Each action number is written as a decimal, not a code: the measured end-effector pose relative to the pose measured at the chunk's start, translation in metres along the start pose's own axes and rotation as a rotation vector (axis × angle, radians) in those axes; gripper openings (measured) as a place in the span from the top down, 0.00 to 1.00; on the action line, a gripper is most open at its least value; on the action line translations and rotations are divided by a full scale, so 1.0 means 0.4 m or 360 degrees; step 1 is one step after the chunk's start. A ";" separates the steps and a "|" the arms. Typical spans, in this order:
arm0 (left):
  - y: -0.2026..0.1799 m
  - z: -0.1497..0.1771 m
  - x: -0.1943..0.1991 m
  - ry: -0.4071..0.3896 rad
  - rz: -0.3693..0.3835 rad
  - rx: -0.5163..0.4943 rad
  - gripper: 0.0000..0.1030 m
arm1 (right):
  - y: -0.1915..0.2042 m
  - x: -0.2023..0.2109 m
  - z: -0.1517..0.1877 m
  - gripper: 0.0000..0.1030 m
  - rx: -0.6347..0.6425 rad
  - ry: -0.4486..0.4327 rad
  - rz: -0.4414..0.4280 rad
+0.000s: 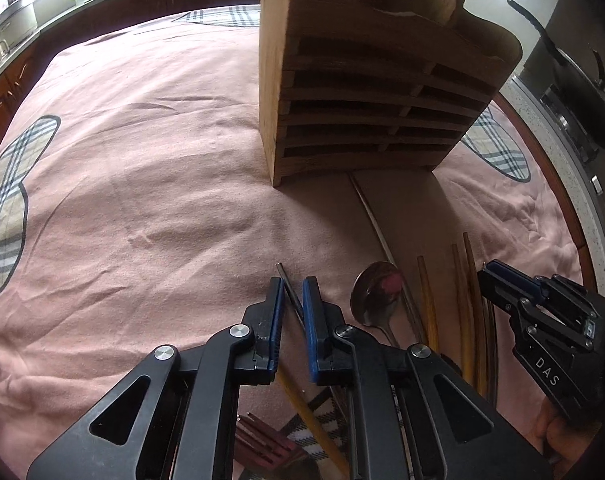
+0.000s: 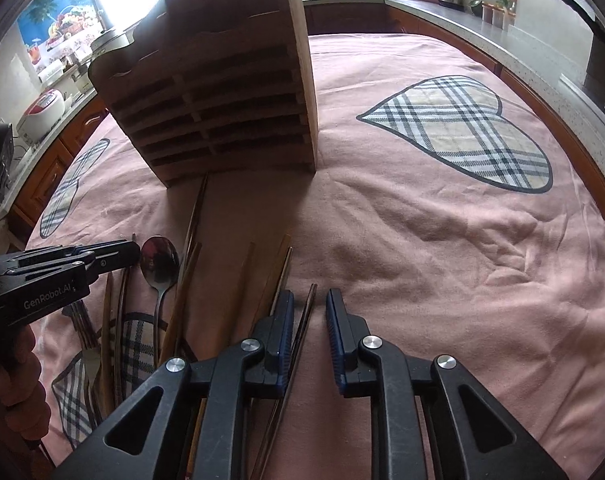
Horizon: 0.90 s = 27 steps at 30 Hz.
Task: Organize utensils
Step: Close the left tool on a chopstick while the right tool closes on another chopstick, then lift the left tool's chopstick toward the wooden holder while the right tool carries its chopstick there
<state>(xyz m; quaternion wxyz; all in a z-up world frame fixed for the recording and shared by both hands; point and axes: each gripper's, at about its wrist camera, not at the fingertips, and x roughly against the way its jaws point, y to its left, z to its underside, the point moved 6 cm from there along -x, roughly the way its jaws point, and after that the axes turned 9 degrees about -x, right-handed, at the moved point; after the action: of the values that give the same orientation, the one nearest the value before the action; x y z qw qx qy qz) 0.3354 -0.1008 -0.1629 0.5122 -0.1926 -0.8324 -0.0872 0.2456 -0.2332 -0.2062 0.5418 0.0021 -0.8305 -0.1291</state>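
Left gripper (image 1: 292, 292) low over the desk, which was covered by a pink cloth (image 1: 142, 160) with plaid heart patches. Its jaws stood slightly apart, and a thin dark metal chopstick (image 1: 290, 292) ran slantwise through the gap between them, its tip poking out just past the left pad. Whether the pads actually touched the stick could not be told from the left wrist view.

Just to the right of those jaws lay a steel spoon (image 1: 376, 292), bowl up, pointing toward the wooden rack (image 1: 362, 92). Further right, several wooden chopsticks (image 1: 462, 300) lay roughly parallel on the cloth, near the right gripper (image 1: 498, 280).

In the right wrist view the right gripper (image 2: 310, 312) had its jaws apart. A dark chopstick (image 2: 304, 320) lay under the gap, closer to the left pad, tip just ahead of the fingertips; contact unclear. More wooden chopsticks (image 2: 186, 280) and the spoon (image 2: 159, 262) lay left of it, beside the left gripper (image 2: 114, 254).

The rack (image 2: 222, 92) stood upright on the cloth beyond the utensils, its slatted face toward them. One long pale chopstick (image 1: 372, 216) lay with its far end at the rack's base.
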 end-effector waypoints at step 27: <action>0.003 -0.008 0.288 -0.0297 0.0170 0.0014 0.95 | -0.013 0.171 -0.039 0.97 -0.0101 -0.0176 -0.0290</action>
<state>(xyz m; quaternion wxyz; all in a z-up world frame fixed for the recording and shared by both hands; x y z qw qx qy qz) 0.2922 -0.0742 -0.0596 0.4372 -0.2418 -0.8654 -0.0380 0.2306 -0.2512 -0.1398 0.4811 0.0533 -0.8510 -0.2039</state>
